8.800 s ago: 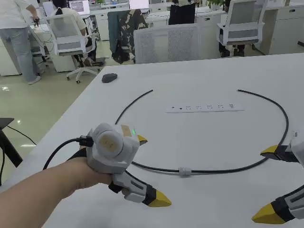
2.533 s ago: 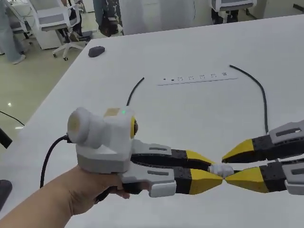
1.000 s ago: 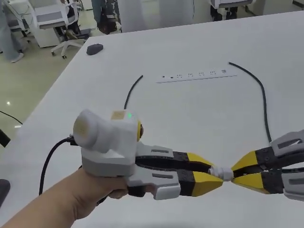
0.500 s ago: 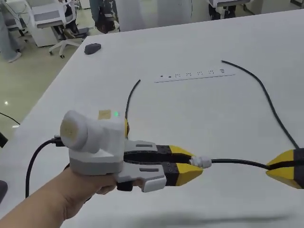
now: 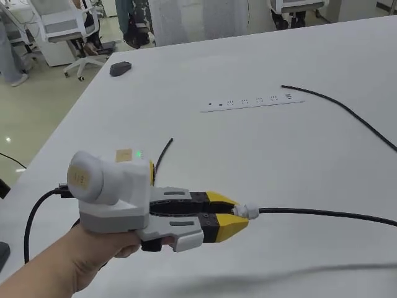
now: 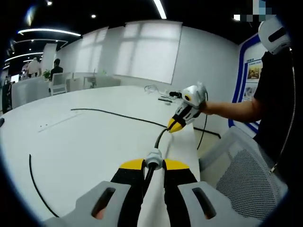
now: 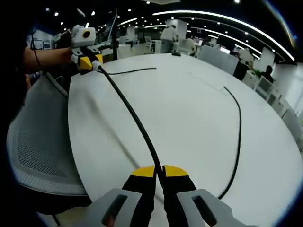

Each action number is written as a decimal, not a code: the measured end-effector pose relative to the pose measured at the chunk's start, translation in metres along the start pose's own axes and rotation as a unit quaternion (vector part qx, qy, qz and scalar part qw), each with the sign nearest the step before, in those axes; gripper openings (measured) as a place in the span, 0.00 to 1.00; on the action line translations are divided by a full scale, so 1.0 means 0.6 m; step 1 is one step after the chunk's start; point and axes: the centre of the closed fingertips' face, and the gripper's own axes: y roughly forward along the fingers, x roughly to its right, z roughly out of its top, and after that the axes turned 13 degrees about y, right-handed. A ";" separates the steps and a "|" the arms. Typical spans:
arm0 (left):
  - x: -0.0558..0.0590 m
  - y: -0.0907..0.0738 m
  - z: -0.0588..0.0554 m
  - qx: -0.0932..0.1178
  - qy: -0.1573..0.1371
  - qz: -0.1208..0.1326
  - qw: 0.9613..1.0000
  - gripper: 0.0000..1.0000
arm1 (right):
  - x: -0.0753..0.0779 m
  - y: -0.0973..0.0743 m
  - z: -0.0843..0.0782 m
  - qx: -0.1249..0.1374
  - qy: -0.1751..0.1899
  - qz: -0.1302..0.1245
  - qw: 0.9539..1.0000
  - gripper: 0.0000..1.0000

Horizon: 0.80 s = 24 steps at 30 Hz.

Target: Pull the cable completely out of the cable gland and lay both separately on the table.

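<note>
The left gripper [image 5: 239, 218] is clamped on the white gland [image 5: 249, 211], over the near left of the table [image 5: 260, 155]. From it the cable [image 5: 322, 214] runs straight right to the right gripper [image 7: 158, 176], which is pinched on it. The pull should follow that left-right line.

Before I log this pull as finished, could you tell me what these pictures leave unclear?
Head view: the left gripper hides the cable behind the cable gland, so its remaining length there is unclear.
Head view: the right edge cuts off the cable.
Head view: markings on the power strip are too small to read.
</note>
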 end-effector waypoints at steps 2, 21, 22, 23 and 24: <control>0.002 0.001 0.001 0.001 0.002 -0.004 1.000 0.14 | -0.002 0.000 -0.003 -0.004 -0.002 -0.001 1.000 0.00; 0.003 0.004 0.007 0.007 0.004 -0.003 1.000 0.14 | -0.095 -0.030 0.160 0.108 0.014 0.070 0.992 0.25; 0.006 0.007 0.009 0.009 0.000 -0.007 1.000 0.14 | -0.124 -0.028 0.174 0.109 0.022 0.105 0.988 0.24; 0.009 0.009 0.012 0.013 -0.006 -0.011 1.000 0.14 | -0.141 -0.026 0.183 0.112 0.018 0.123 0.986 0.23; 0.009 0.011 0.015 0.016 -0.003 -0.012 1.000 0.14 | -0.155 -0.022 0.189 0.111 0.008 0.131 0.985 0.23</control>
